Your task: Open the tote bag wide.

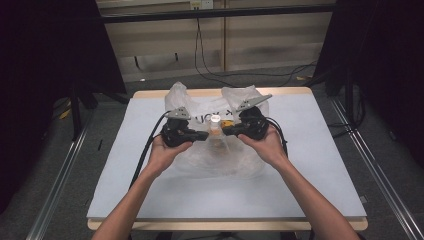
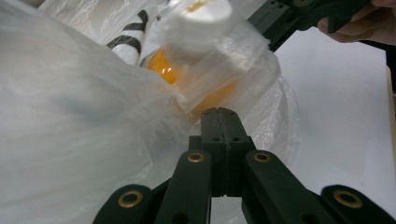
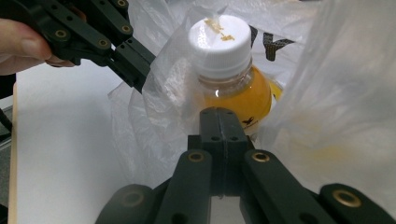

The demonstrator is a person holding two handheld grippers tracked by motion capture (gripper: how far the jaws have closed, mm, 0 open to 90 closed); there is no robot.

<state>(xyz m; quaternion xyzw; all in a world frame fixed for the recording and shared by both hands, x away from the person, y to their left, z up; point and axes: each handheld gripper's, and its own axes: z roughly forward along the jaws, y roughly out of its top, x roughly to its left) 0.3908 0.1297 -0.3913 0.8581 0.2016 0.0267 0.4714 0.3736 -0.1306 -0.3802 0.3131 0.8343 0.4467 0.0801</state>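
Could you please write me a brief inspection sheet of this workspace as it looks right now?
Surface: pale table, wooden edge.
Job's things: clear plastic bag with dark lettering; bottle of orange liquid, white cap, standing in it.
Clutter: nothing seen.
Grippers: left gripper and right gripper, jaws closed, apparently pinching bag film beside the bottle.
Cables: black cable trailing from the left gripper; more on the floor behind.
Surroundings: dark curtains, metal floor rails, panelled wall.

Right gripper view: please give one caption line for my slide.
Shut right tool pinching clear plastic bag around white-capped orange bottle.
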